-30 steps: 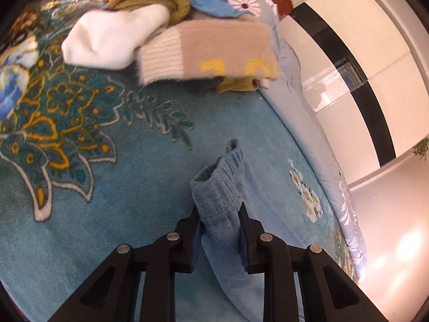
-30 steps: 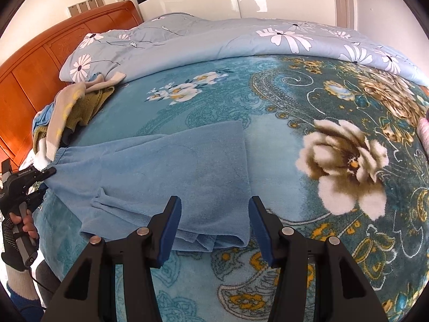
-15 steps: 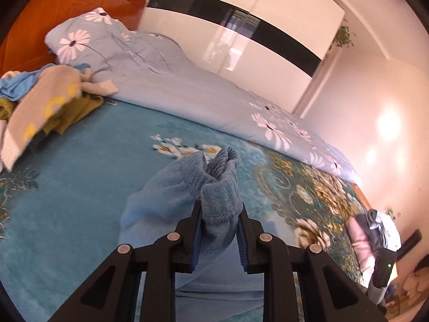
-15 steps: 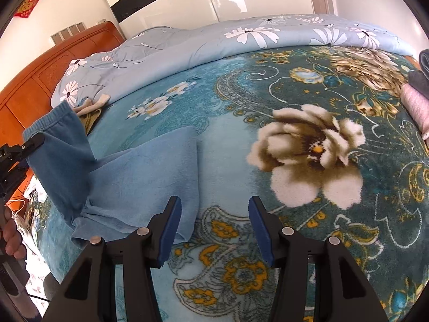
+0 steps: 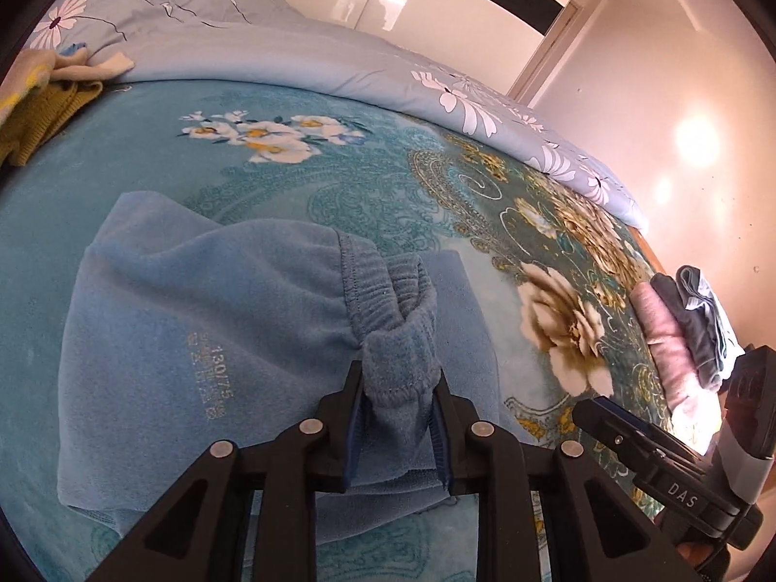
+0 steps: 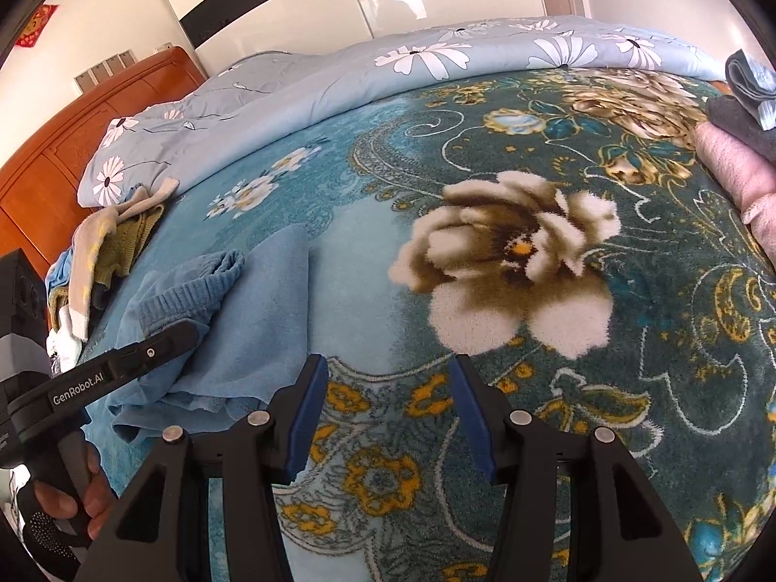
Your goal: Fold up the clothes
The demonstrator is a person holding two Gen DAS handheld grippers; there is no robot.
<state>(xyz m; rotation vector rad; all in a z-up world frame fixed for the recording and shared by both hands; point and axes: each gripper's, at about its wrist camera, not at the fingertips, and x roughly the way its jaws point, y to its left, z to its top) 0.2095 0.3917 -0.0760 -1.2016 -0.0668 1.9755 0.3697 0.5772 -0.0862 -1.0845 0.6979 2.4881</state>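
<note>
Light blue fleece trousers (image 5: 203,320) lie doubled over on the teal floral blanket (image 5: 300,194). My left gripper (image 5: 395,417) is shut on their ribbed waistband (image 5: 397,300), low over the folded cloth. In the right wrist view the trousers (image 6: 228,330) sit at the left with the left gripper (image 6: 160,344) on them. My right gripper (image 6: 388,412) is open and empty, hovering over the blanket (image 6: 509,262) just right of the trousers.
A heap of unfolded clothes (image 6: 102,252) lies at the left by the wooden headboard (image 6: 72,145). Folded clothes, pink and grey (image 5: 679,330), are stacked at the right edge. A pale blue floral duvet (image 6: 436,63) runs along the far side.
My left gripper has carried the waistband over and down, so the trousers now lie doubled on themselves. My right gripper has shifted right, off the cloth.
</note>
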